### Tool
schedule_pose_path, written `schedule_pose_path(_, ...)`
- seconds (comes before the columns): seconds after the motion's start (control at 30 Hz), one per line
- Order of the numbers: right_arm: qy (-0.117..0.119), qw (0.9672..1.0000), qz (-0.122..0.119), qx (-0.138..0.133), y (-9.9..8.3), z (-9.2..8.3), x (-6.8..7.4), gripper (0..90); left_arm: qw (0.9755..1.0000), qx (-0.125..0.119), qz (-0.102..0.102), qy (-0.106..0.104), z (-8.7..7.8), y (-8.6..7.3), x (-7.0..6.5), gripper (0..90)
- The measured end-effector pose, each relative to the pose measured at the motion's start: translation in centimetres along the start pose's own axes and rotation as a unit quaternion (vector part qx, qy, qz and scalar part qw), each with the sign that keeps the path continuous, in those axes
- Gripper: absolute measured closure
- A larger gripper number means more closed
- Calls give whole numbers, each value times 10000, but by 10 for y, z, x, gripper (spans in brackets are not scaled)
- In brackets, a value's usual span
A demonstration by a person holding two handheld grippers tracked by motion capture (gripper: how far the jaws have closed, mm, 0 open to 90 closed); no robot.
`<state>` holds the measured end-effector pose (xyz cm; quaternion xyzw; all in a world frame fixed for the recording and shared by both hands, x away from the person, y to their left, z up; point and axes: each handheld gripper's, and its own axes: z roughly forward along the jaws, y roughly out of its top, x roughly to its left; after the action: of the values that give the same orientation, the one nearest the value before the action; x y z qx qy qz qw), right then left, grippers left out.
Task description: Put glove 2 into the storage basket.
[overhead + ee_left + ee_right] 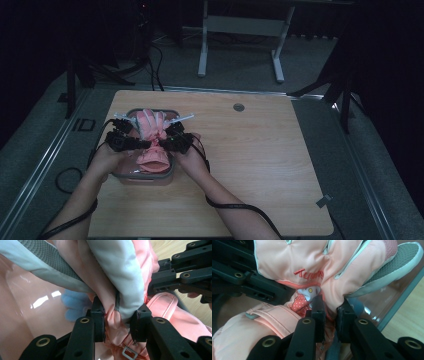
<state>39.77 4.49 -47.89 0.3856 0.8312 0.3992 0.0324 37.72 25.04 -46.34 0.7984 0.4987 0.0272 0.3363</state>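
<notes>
A padded pink glove (151,131) with grey-white trim lies across a clear plastic bin (169,176) at the table's left. My left gripper (146,144) pinches the glove's wrist from the left, and in the left gripper view its jaws (117,322) are shut on bunched pink fabric (113,322). My right gripper (162,143) grips the same narrow part from the right; its jaws (330,315) squeeze the glove (294,260) just beside a cartoon patch (308,293). The glove's cuff (152,159) points toward me and its fingers point away. Something blue (72,303) lies in the bin beneath.
The bin stands near the left edge of a wooden table (260,160). A round cable grommet (238,107) is set into the far side. Cables trail from both grippers off the front edge. Desk legs (202,55) stand on the floor beyond.
</notes>
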Motion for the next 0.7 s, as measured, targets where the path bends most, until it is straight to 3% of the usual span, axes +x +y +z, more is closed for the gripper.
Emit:
schedule_pose_path(0.23, -149, 9997, 5, 209, -1, 10, 4, 787, 9997, 186, -146, 106, 6, -1, 4, 687)
schedule_pose_path(0.5, -265, 9990, 5, 364, 3, 16, 5, 784, 9995, 127, -290, 94, 12, -2, 11, 679)
schedule_pose_path(0.6, -369, 9981, 175, 467, 6, 19, 3, 770, 9994, 170, -270, 147, 15, 0, 11, 673)
schedule_pose_path(0.7, -346, 9975, 319, 526, 8, 21, 0, 753, 9991, 200, -385, 19, 17, 1, 18, 670)
